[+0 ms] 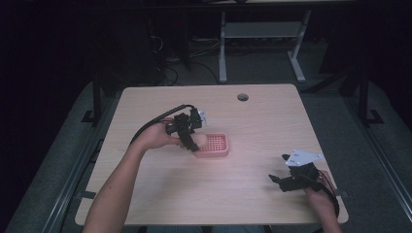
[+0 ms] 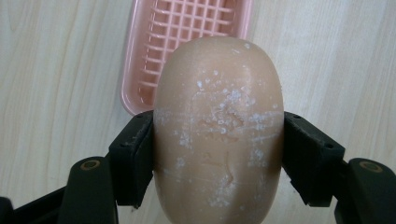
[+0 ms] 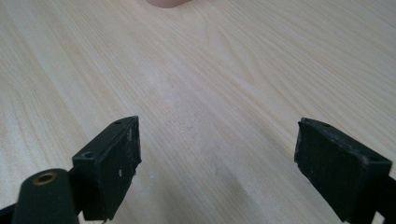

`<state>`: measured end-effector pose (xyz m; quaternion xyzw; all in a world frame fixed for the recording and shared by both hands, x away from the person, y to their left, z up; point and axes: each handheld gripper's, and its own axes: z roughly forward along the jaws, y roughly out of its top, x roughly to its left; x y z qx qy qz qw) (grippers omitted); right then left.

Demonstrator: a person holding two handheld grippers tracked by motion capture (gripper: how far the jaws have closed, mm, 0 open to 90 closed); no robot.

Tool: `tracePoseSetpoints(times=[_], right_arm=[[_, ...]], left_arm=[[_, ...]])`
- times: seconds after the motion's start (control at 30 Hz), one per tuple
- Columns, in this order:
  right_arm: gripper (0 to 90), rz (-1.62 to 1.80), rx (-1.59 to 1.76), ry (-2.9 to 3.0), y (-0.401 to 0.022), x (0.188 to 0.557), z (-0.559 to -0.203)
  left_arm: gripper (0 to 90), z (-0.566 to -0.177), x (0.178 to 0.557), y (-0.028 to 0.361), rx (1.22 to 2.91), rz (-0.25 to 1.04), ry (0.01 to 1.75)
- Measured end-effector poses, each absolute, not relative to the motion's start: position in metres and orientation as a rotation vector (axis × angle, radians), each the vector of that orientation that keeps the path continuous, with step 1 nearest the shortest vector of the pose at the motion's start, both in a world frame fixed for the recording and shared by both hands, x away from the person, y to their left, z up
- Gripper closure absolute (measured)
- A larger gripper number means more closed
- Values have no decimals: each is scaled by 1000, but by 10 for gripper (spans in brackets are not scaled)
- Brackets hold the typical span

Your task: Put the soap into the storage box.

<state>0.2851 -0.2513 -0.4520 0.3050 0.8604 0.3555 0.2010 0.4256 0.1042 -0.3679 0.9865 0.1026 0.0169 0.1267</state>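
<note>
The bar of soap [image 2: 218,126] is a rounded, oval, tan-beige block with a smooth surface marked by fine scratches and a scatter of whitish flecks, thickest across its middle. The left gripper [image 2: 218,163] has its two black jaws clamped on the soap's long sides, gripping it around the lower half so that the rounded top stands free beyond the pads. In the high view the soap [image 1: 199,141] hangs at the near-left end of the pink soap dish [image 1: 216,145], and in the left gripper view the soap covers the lower middle of the dish [image 2: 140,56]; whether it touches the dish cannot be told. The dish is a shallow pink tray with rounded corners and an open grid floor, lying flat on the wooden table [image 1: 252,121]. Bare wood lies on every side of the dish, and the table's edges are all well away from it. The right gripper [image 1: 281,178] rests well apart from the dish, toward the table's near-right corner, its jaws spread wide with only bare wood between them [image 3: 215,149].
</note>
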Motion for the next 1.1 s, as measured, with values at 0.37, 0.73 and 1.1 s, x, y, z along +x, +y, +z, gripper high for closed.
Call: tracePoseSetpoints(times=[0.37, 0.73, 1.1], right_arm=[[140, 992, 860, 2395, -253, 285, -452], [140, 996, 856, 2394, -253, 285, -452], [140, 994, 858, 2395, -253, 285, -452]], left_arm=[[320, -368, 433, 93, 2870, 46, 293], [320, -367, 437, 82, 2874, 49, 277], [320, -378, 446, 75, 2867, 32, 295]])
